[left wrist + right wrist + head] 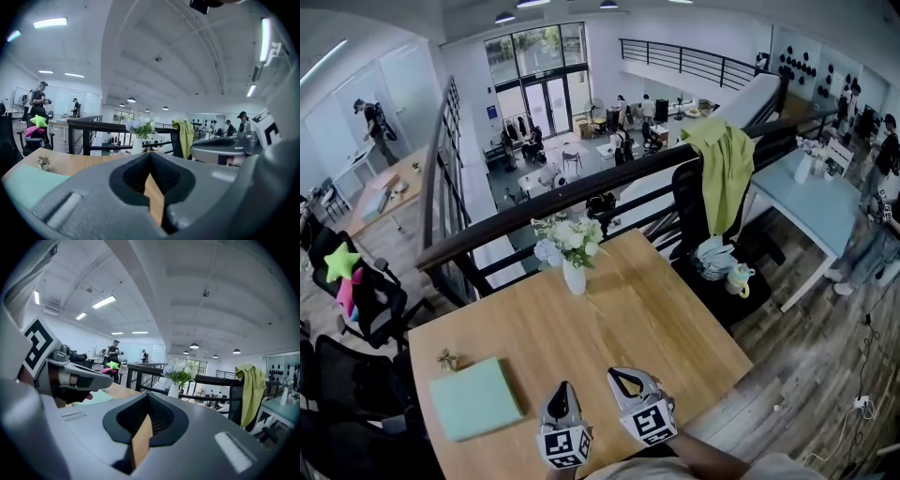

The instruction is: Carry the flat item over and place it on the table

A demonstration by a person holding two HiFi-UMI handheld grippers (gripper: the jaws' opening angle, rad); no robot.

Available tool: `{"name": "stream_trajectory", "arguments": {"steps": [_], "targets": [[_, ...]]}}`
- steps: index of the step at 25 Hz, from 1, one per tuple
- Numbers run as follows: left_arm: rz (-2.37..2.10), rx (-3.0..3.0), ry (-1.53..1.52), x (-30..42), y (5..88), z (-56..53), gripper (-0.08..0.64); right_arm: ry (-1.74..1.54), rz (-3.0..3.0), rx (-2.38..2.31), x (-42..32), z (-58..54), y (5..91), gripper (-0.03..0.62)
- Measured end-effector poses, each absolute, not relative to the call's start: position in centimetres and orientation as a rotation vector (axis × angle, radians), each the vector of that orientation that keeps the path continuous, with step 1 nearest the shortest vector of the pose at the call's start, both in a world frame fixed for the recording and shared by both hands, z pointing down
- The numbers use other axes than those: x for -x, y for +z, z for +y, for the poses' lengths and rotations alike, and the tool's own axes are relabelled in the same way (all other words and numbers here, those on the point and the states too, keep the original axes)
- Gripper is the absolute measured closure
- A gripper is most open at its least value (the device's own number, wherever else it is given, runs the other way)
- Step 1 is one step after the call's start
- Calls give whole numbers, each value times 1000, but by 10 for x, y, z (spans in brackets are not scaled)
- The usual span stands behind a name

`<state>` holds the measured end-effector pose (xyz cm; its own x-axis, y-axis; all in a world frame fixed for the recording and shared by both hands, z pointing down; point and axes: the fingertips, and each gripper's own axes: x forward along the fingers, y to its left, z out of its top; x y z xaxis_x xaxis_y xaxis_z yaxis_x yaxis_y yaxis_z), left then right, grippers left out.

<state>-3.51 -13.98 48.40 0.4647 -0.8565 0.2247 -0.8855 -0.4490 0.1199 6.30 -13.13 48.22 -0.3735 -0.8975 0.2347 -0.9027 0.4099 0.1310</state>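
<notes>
while both grippers sit side by side at the near edge of the wooden table [675, 319], we see the pale green flat item [475, 398] lying flat on the tabletop near its front left corner. it is just left of the left gripper [563, 385] and touches neither tool. the left gripper is clenched on nothing: in its own view the two grey jaws meet at the tips, and only a wood-coloured sliver shows in the slot behind them. the right gripper [624, 375] is clenched and empty in the same way, its jaws pressed together with nothing between them. both point roughly level across the table toward the railing.

a small ornament [446, 359] stands just beyond the flat item's far left corner, apart from it. a white vase of pale flowers [572, 255] stands upright near the table's far edge, close to the dark railing [487, 230]. beyond the table to the right, a yellow-green cloth [727, 164] hangs over a black chair back. to the left, a black office chair holds a green star cushion [341, 262]. we see people on the lower floor beyond the railing, too small to describe.
</notes>
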Motion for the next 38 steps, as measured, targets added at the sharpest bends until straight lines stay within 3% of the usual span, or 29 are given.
{"name": "stream_trajectory", "arguments": {"steps": [17,38], "targets": [[-1605,-2696,-117,23,344,-142,557,-180,-2488,-1732,-95,-128,359,581],[-1666,-2666,-79,27,349,-147,557,-181,-2488,-1749,-100,-135,360,581]]}}
